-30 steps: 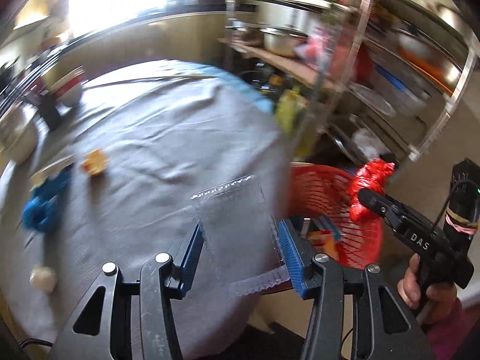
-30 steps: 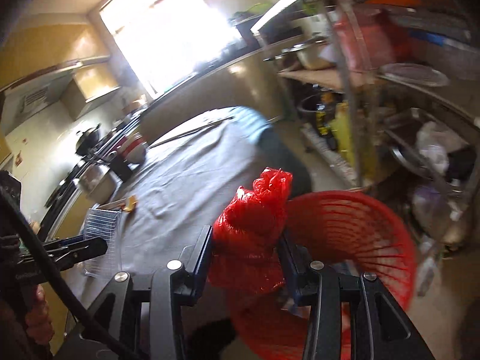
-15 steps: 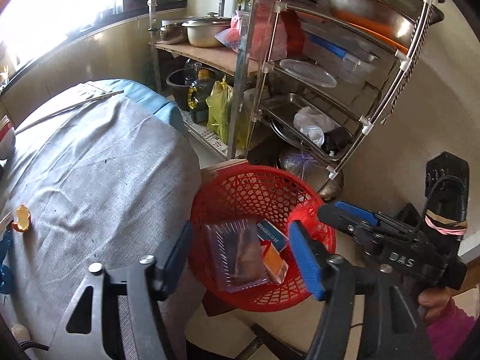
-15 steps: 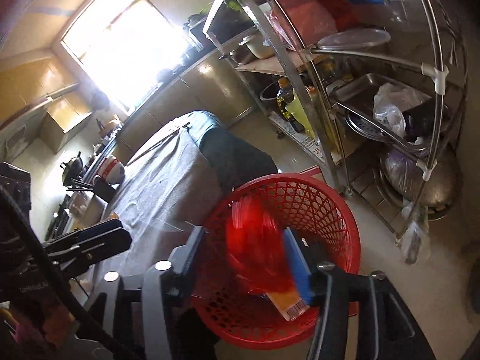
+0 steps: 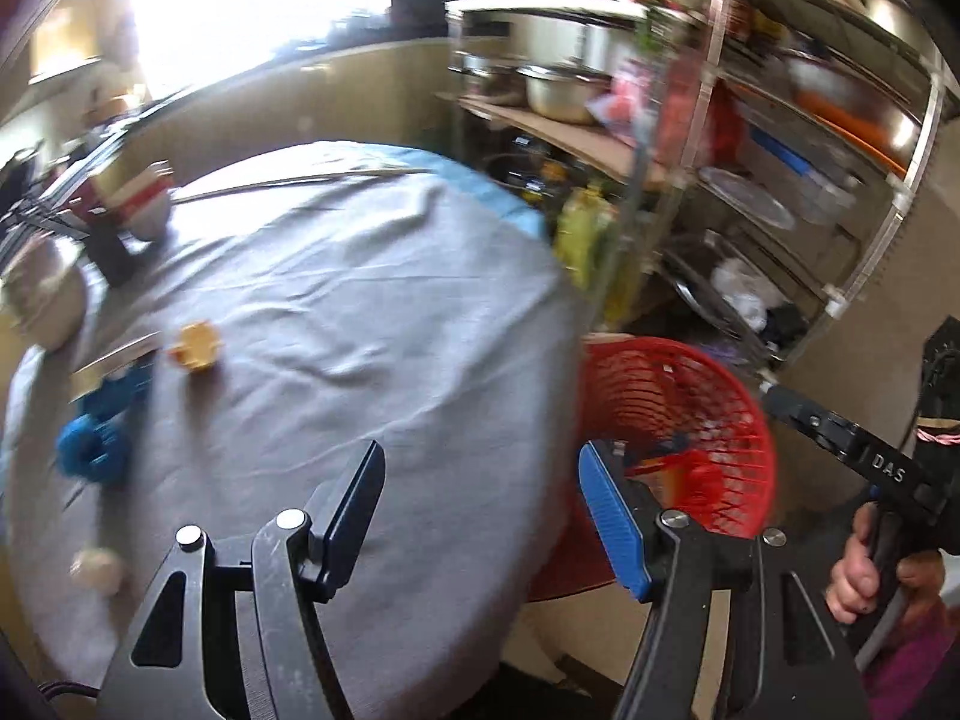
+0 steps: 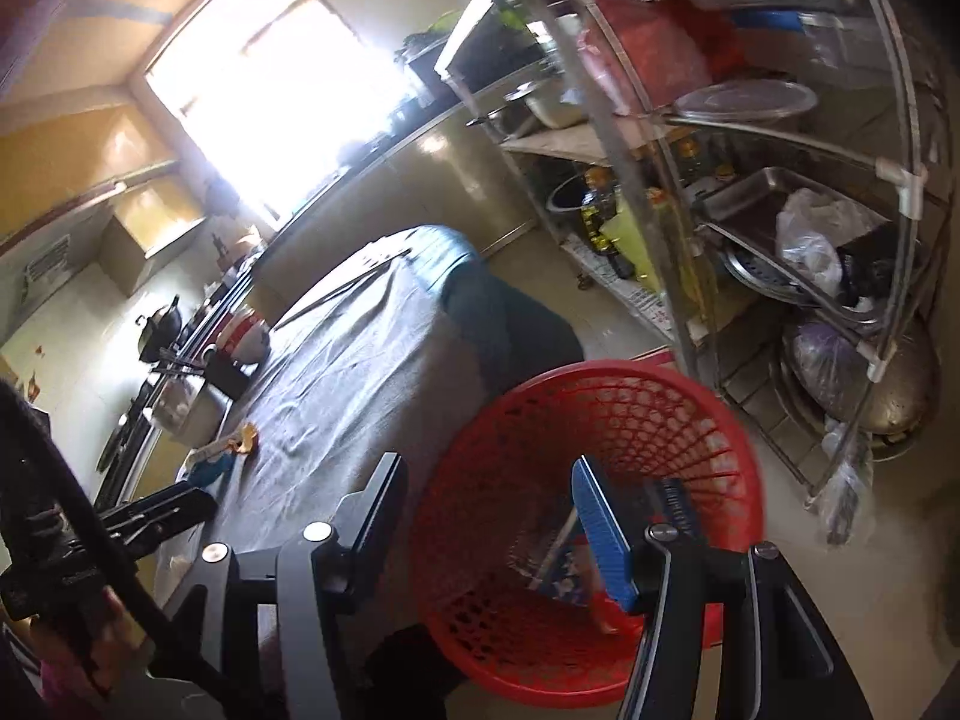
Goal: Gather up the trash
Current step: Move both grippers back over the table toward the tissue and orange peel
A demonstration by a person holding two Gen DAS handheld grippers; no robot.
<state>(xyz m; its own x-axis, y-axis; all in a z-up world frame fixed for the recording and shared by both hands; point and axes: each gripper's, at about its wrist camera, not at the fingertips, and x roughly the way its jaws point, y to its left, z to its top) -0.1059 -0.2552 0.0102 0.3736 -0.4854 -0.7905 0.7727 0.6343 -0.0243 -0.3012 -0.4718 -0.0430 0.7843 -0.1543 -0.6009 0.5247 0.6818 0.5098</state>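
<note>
Red basket [image 6: 600, 516] on the floor, just right of the tabletop [image 5: 336, 324], already holding a box and a wrapper.
Trash left on the tabletop, far left side: orange scrap [image 5: 195, 347], blue crumpled piece [image 5: 90, 450], pale lump [image 5: 96, 567] near the left edge.
Left tongs [image 5: 480, 504] released, nothing between the pads, hanging over the near edge of the cloth.
Right tongs [image 6: 486, 525] also released and empty, over the basket mouth. Jaws of both just been opening.

Risks, as judged:
- Cloth loose and wrinkled; a low scoop for the scrap could pinch the fabric and drag the bowls [image 5: 42, 300] at the far left.
- Small, soft pieces could slip from wide pads and roll off the tabletop.
- Basket light and open-weave; a knock from a swinging arm could tip it, and fine bits could fall through.
- Strong glare from the window [image 6: 270, 90]; pale lump hard to spot.
</note>
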